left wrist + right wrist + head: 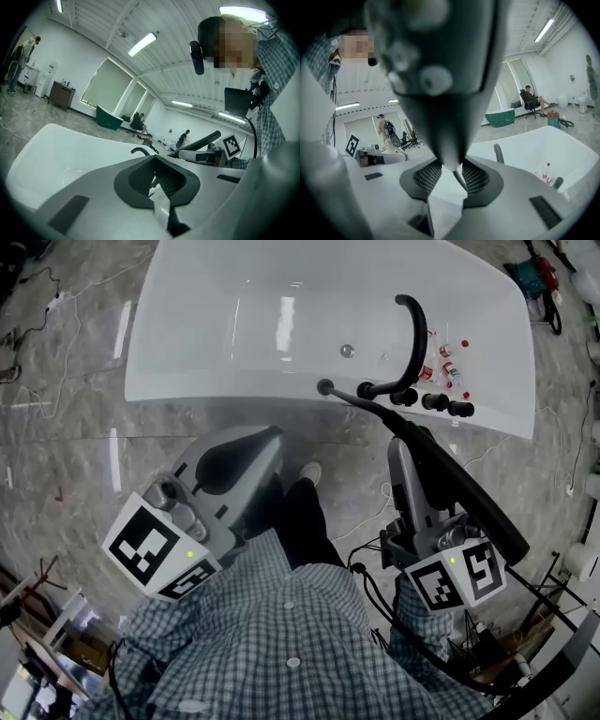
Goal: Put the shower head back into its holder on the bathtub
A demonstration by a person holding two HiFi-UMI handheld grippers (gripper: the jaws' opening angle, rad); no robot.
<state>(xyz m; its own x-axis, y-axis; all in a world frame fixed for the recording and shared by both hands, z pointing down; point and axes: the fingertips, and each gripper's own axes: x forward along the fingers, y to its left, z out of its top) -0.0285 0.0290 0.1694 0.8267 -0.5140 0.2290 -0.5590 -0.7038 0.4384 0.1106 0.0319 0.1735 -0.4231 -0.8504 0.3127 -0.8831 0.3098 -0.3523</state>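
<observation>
Head view: a white bathtub [234, 324] spans the top of the frame. A black arched faucet [415, 334] and a row of black knobs [436, 402] sit on its near rim at upper right, with small bottles [450, 364] just beside them. The shower head [469, 498], a long black wand, runs diagonally from lower right up to that rim, and its thin end lies just left of the faucet's foot. Whether it touches there cannot be told. The right gripper [405, 451] sits under the wand at centre right. The left gripper [275, 434] is at centre left over the grey floor [75, 446], apart from the tub. Left gripper view: the jaws are slightly parted with nothing between them. The tub fills the left and the wand shows at centre right. Right gripper view: the jaws are clamped on the shower head's narrow part, and its dark bulk fills the top centre. The tub and faucet are at right.
</observation>
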